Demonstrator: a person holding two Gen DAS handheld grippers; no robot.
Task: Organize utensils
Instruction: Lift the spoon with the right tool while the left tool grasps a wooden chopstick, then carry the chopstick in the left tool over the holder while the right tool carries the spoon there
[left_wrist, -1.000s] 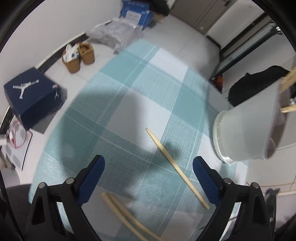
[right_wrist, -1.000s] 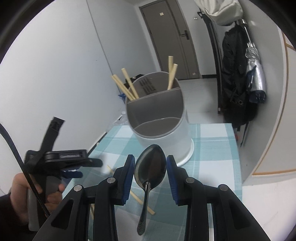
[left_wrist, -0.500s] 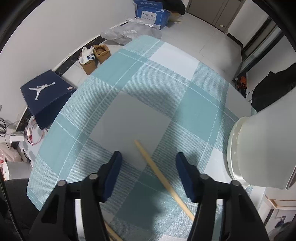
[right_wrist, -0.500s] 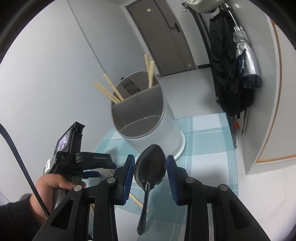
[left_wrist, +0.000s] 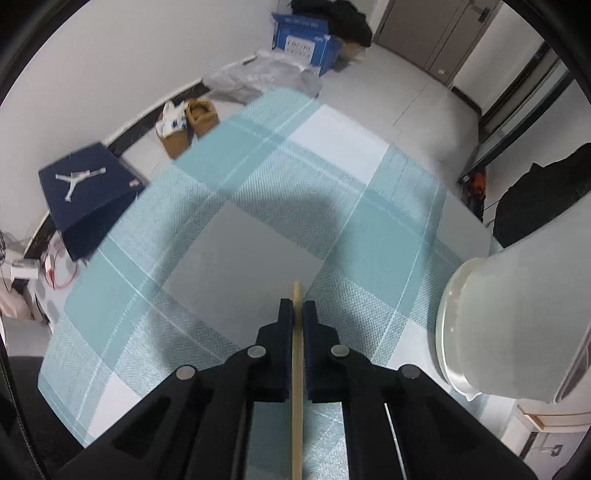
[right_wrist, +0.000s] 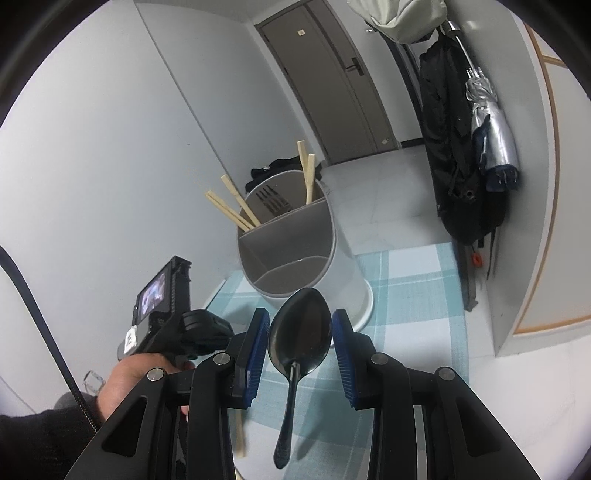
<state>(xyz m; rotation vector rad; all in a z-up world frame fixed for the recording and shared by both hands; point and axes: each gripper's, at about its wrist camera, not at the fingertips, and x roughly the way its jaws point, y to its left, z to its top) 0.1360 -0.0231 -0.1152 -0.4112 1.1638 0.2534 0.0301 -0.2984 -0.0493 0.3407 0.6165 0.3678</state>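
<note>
Between the left gripper's (left_wrist: 298, 308) closed fingers (left_wrist: 284, 321) sits a single wooden chopstick (left_wrist: 297, 369), pinched close to its upper end with only a short tip showing past the pads and the long remainder trailing back under the jaws toward the camera; it lies over the checked tablecloth (left_wrist: 240, 240), and whether its far end has left the cloth cannot be told. To the right of those fingers stands the white utensil holder (left_wrist: 517, 325), near but not touching. The right gripper (right_wrist: 300, 328) has its blue pads part-way apart with a black spoon (right_wrist: 299, 332) bowl-up between them; the bowl nearly fills the gap, yet whether the pads actually press on it cannot be told. Ahead of the right fingers the holder (right_wrist: 295, 251) shows its compartments, several chopsticks (right_wrist: 236, 206) leaning in the rear one and the front one looking empty. To do this step well, I judge the left hand should lift straight before swinging, keep the long tail from dragging, tip the stick upright, and lower it into the rear compartment beside its fellows; the spoon belongs in the front one.
</note>
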